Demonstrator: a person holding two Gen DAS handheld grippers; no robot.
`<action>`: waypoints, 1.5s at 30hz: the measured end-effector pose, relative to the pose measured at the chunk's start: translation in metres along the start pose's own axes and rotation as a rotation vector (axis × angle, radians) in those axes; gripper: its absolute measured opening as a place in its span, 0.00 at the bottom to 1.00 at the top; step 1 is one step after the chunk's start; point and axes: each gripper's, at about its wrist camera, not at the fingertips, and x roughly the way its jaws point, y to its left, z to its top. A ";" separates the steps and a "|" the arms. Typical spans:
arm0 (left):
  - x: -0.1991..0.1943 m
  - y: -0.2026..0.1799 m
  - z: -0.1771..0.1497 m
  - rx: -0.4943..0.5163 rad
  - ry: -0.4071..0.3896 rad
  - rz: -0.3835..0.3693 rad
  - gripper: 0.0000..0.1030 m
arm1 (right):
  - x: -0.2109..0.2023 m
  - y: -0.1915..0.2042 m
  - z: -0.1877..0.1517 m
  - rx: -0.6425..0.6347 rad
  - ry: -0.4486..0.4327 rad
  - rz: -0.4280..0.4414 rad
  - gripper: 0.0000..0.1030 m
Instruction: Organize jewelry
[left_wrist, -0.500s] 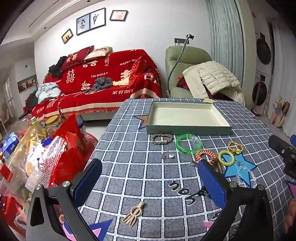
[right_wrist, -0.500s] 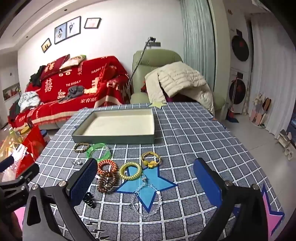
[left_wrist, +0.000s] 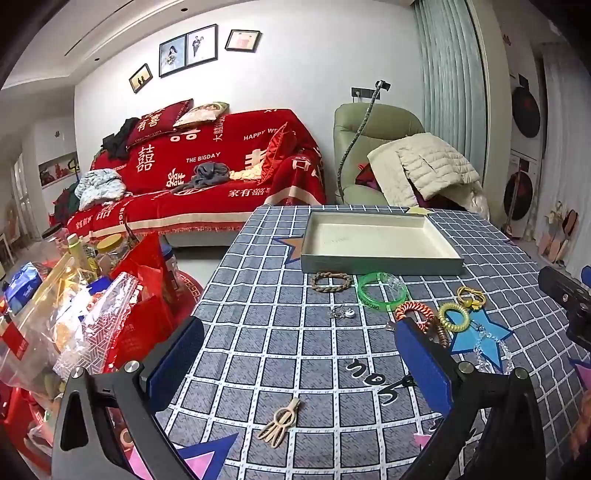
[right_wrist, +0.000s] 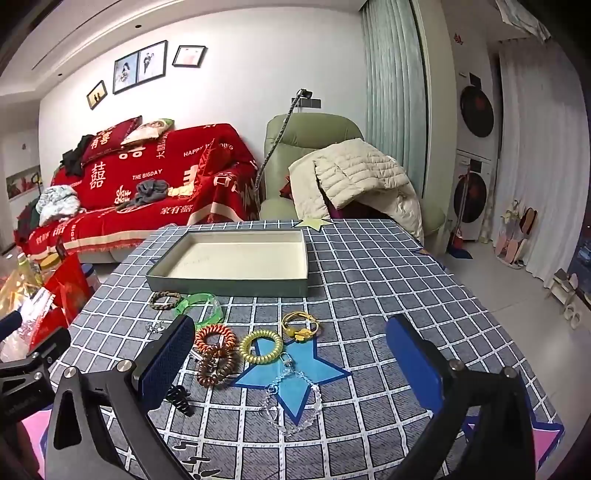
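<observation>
Your left hand-held gripper (left_wrist: 299, 365) and right hand-held gripper (right_wrist: 291, 363) both hover spread wide, nothing betw. the jaws. The jewelry lies loose on the checked surface (right_wrist: 388, 280), in front of the empty tray (right_wrist: 229, 284). The clear bead bracelet (right_wrist: 291, 402) lies just ahead of the right one: light, limp, prob. slippery; pinch one strand. The beige hair clip (left_wrist: 279, 422), stiff, lies betw. the left jaws, below them.

One tray (right_wrist: 229, 286) beyond the jaws. Three coil ties: orange (right_wrist: 215, 336), brown (right_wrist: 216, 371), yellow (right_wrist: 261, 347). One green bangle (left_wrist: 382, 291), one braided bracelet (left_wrist: 330, 281), one crystal bracelet (right_wrist: 291, 402), two clips (left_wrist: 279, 422) (right_wrist: 180, 400).
</observation>
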 end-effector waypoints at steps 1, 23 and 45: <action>0.001 0.000 0.000 -0.002 0.003 0.001 1.00 | 0.000 -0.002 0.001 0.004 0.003 0.001 1.00; 0.005 -0.003 -0.001 0.008 0.009 -0.004 1.00 | 0.005 -0.008 0.001 0.025 0.017 0.004 1.00; 0.006 -0.002 -0.005 0.008 0.016 0.003 1.00 | 0.006 -0.004 -0.003 0.021 0.021 0.017 1.00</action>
